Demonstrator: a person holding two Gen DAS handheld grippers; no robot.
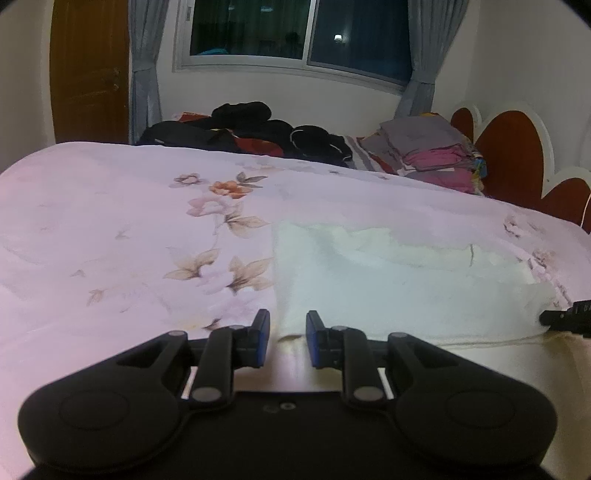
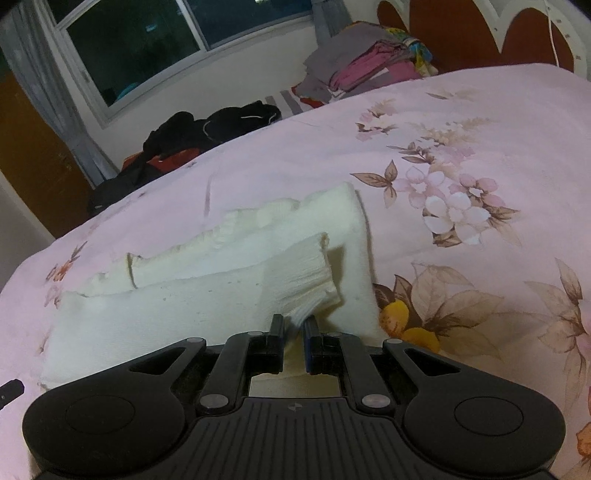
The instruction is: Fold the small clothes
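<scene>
Right tool (image 2: 293,325) low, pinching sleeve (image 2: 299,280)

Garment (image 2: 221,295): cream white. Bedspread (image 1: 110,221): pale pink, floral print, brown leaves. Grippers (image 1: 288,338) (image 2: 294,341): black, blue pads. Headboard (image 1: 517,147): red-brown, white trim.

Both wrist cameras sit low over the bed (image 1: 110,221), facing the window (image 1: 295,33); both show the cream garment (image 2: 184,314).
</scene>
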